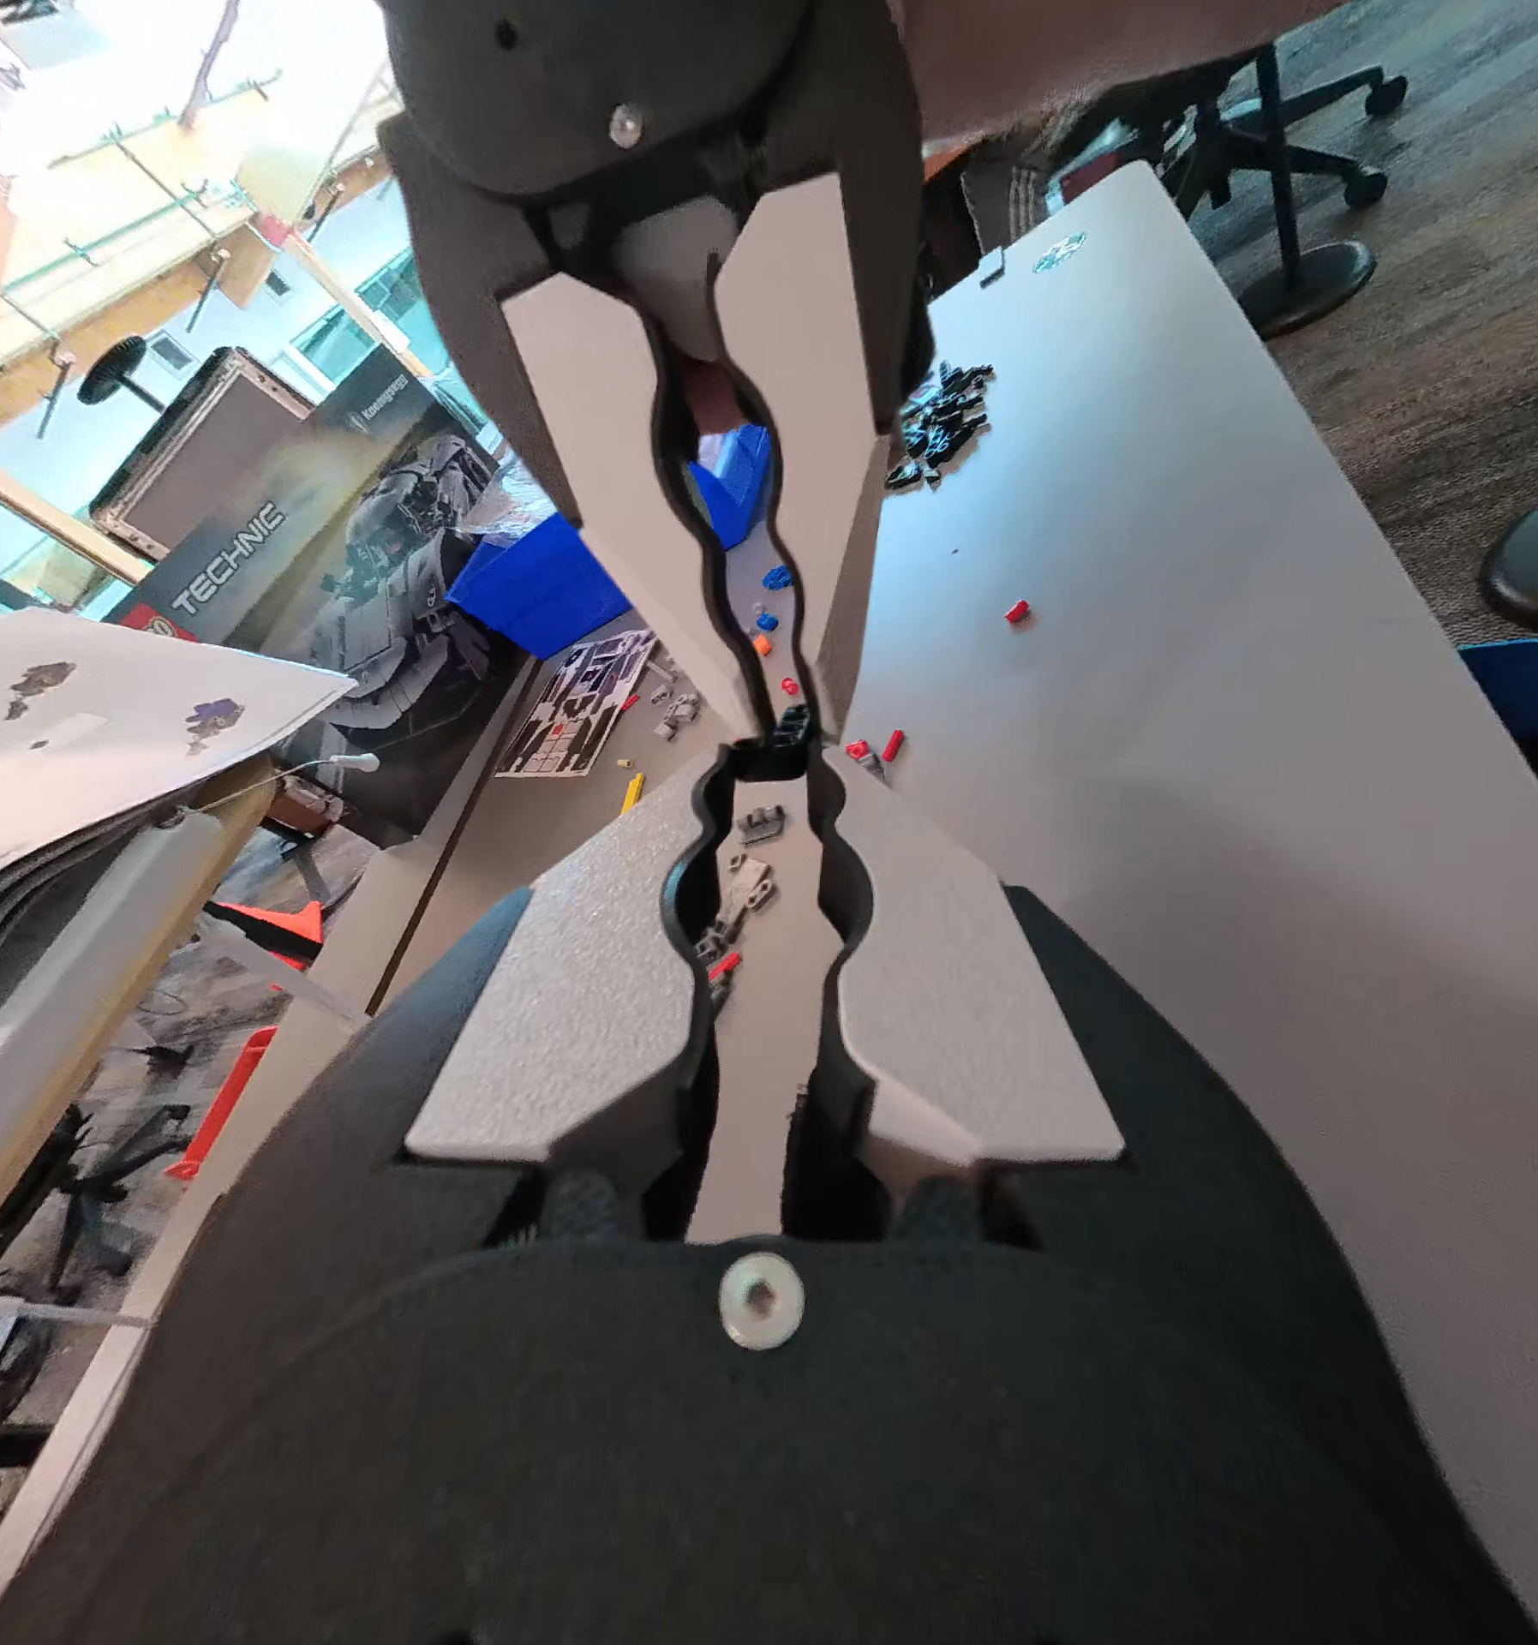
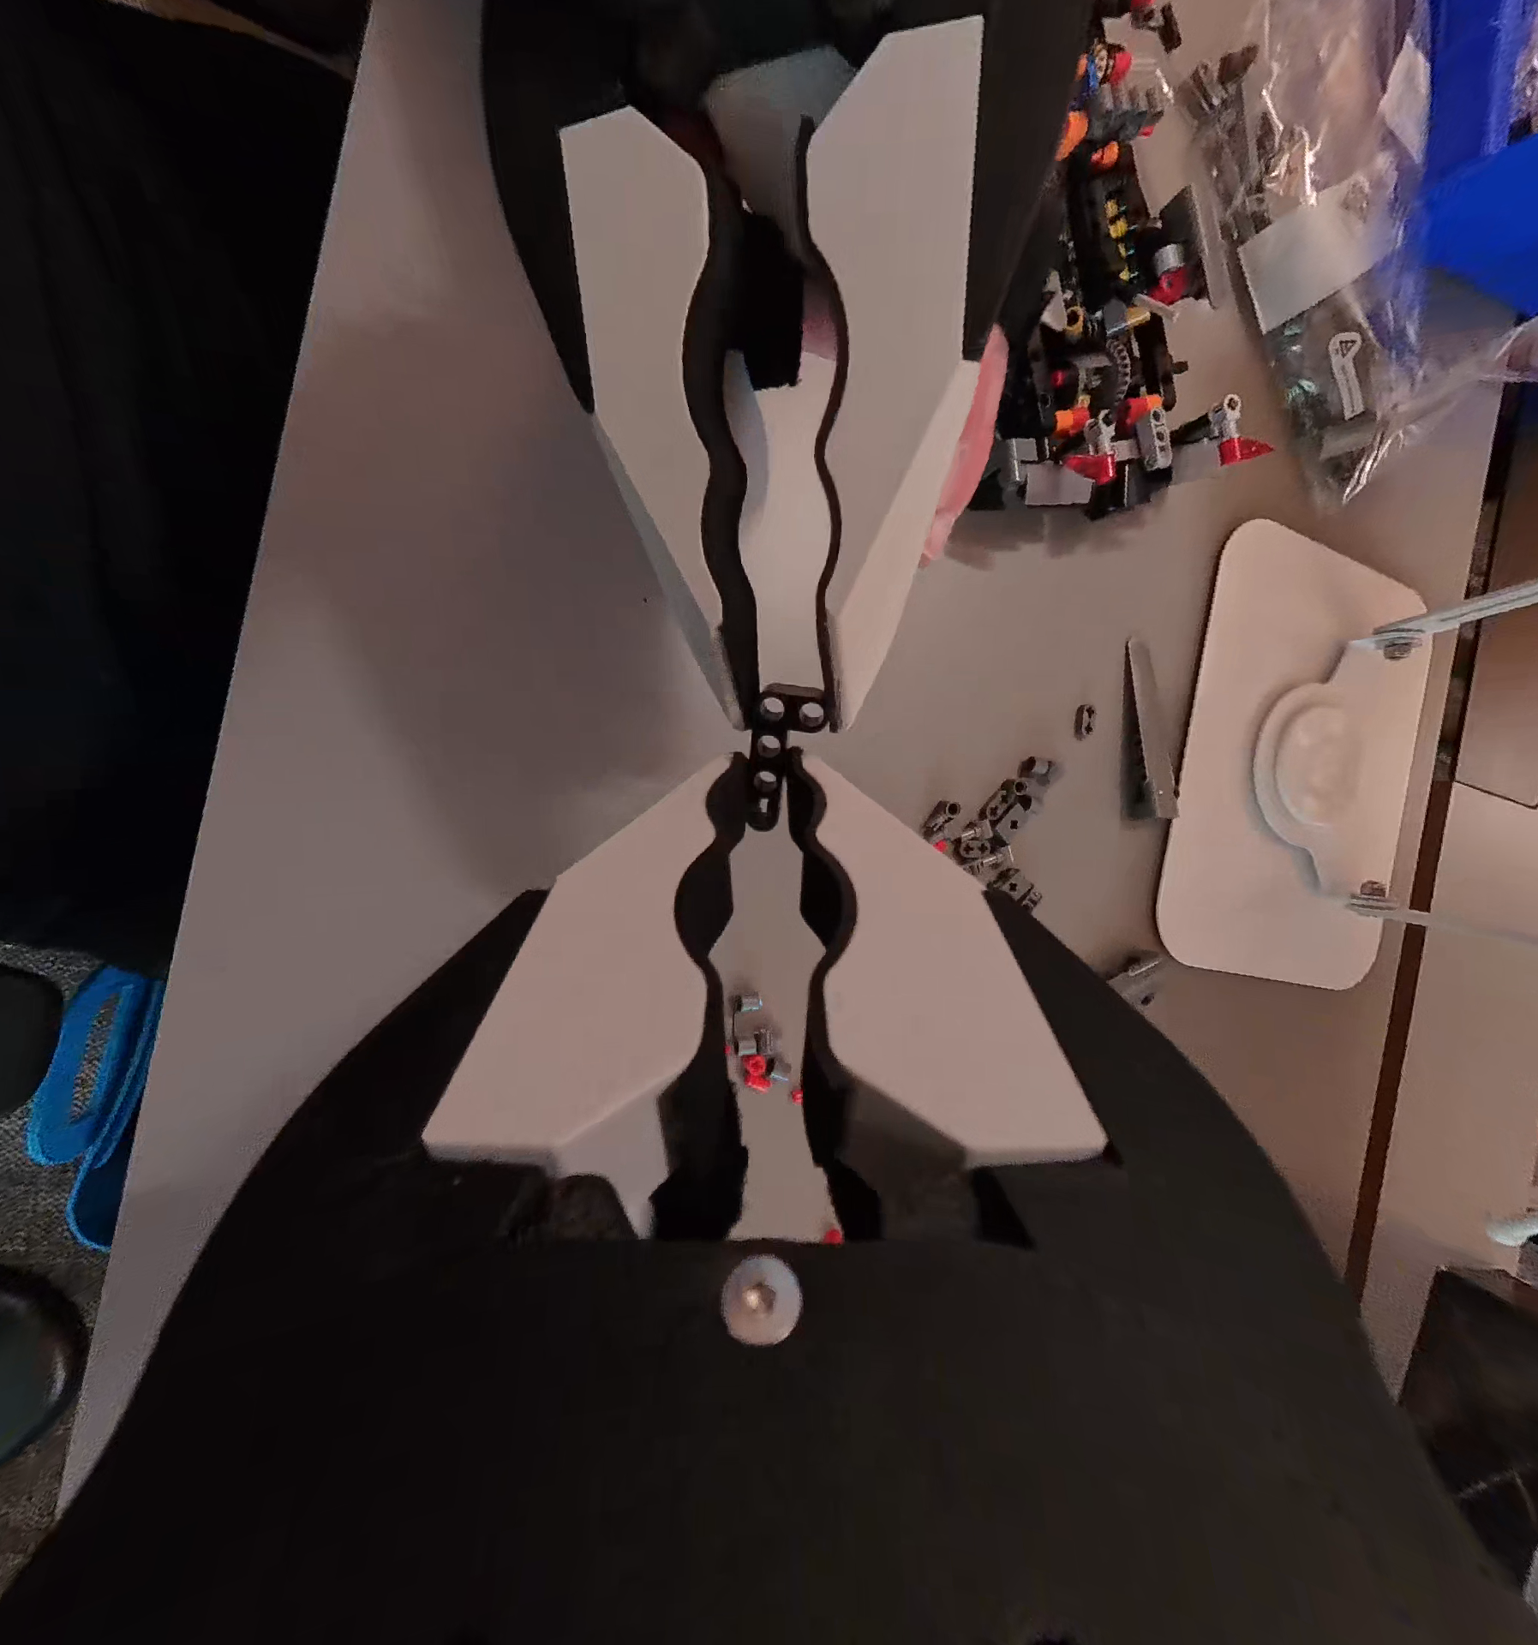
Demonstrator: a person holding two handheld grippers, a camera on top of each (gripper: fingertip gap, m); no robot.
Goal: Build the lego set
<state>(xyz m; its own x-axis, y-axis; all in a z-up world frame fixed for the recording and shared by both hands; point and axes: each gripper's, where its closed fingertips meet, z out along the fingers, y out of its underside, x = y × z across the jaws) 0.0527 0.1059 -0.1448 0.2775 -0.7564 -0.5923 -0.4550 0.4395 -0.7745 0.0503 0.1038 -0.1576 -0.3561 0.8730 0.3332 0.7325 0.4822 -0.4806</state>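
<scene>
A black L-shaped beam with round holes [image 2: 772, 752] is gripped at both ends, above the pale worktop [image 2: 444, 552]: its long arm is pinched by the narrow jaws of the right gripper [image 2: 769, 783], its short arm by those of the left gripper [image 1: 769, 757] facing it. Grey connectors [image 2: 992, 837] lie right of the right jaws. A printed box bearing writing [image 1: 320, 587] and a sticker sheet [image 1: 578, 703] are seen left of the left jaws, red pieces [image 1: 876, 748] just right.
</scene>
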